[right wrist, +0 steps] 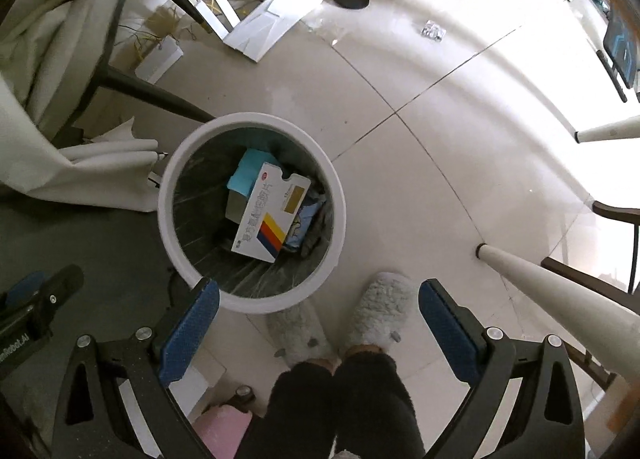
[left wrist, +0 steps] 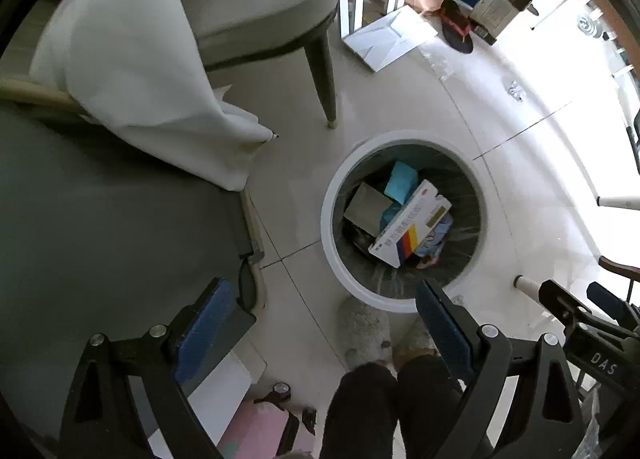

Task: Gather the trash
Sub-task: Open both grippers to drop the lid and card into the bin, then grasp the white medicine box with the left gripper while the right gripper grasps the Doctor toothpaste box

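Overhead, both grippers (left wrist: 324, 323) (right wrist: 320, 319) above bin rim (right wrist: 176, 179)

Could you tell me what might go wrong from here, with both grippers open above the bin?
1. The white medicine box leans on other trash inside the bin; further pieces could land on it and pile unevenly.
2. The person's slippers stand right by the bin, so a step forward might knock it.
3. The small crumpled wrapper lies far across the floor and could be overlooked.
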Tool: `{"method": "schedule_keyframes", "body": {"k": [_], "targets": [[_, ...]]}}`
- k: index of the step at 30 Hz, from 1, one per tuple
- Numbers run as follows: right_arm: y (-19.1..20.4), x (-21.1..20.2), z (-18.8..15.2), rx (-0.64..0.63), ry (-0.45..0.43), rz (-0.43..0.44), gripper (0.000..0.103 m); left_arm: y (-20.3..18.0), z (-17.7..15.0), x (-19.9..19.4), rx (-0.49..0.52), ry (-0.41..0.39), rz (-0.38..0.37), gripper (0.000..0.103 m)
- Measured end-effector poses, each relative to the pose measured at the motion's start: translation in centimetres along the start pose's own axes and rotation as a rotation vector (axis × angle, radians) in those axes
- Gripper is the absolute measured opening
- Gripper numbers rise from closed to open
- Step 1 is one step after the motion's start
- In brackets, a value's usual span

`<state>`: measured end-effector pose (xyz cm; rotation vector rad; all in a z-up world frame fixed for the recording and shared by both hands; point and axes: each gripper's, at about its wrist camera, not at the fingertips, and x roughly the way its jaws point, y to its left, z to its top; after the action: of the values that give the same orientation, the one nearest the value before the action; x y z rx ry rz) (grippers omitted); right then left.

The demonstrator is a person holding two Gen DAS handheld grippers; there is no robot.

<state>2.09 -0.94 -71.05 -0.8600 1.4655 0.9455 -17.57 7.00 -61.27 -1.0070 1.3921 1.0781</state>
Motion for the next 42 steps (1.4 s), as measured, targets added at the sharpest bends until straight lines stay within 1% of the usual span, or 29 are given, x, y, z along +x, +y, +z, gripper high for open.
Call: {"method": "schedule_keyframes", "body": {"k": [4, 11, 17, 25, 26, 27, 31, 34, 37, 41, 42], "targets": [[0.4, -3.3, -0.6, -0.027, -0.022, -0.010, 0.101, -0.2, -0.7, -2.8, 0.000, -0.011, -0.005, 0.094], [0.7, -10.3, -1.8, -0.043, -0.062, 0.003, 0.101, -0.3, -2.2, -8.5, -0.013, -0.023, -0.025, 0.094], [0.9, -17.6, -3.4, -0.062, -0.101, 0.009, 0.101, -0.1, -3.8, -15.0, -0.003, -0.042, -0.031, 0.094], [1.2, -29.1, -6.1, -0.067, -0.143, 0.044, 0.101, 0.6, -5.8, -25.1, 0.040, -0.102, -0.038, 0.094], [1.3, -30.0, -6.4, -0.068, -0.149, 0.045, 0.101, 0.7, -6.0, -26.2, 0.043, -0.110, -0.040, 0.094], [1.4, -31.8, -6.8, -0.069, -0.158, 0.053, 0.101, 0.7, -6.2, -27.5, 0.047, -0.123, -0.041, 0.094], [1.1, -36.5, -8.1, -0.048, -0.187, 0.099, 0.101, 0.1, -6.6, -32.8, 0.075, -0.200, -0.030, 0.094], [0.0, -40.2, -8.5, 0.000, -0.223, 0.150, 0.101, -1.2, -5.8, -36.4, 0.096, -0.266, -0.033, 0.094], [-2.2, -43.5, -7.7, 0.056, -0.269, 0.171, 0.101, -4.0, -4.1, -39.4, 0.135, -0.329, -0.037, 0.094], [-7.2, -47.8, -5.0, 0.134, -0.322, 0.159, 0.101, -9.0, -0.9, -42.5, 0.187, -0.397, -0.031, 0.094], [-8.9, -48.8, -4.1, 0.150, -0.336, 0.138, 0.101, -11.0, 0.2, -43.5, 0.197, -0.418, -0.035, 0.094]]}}
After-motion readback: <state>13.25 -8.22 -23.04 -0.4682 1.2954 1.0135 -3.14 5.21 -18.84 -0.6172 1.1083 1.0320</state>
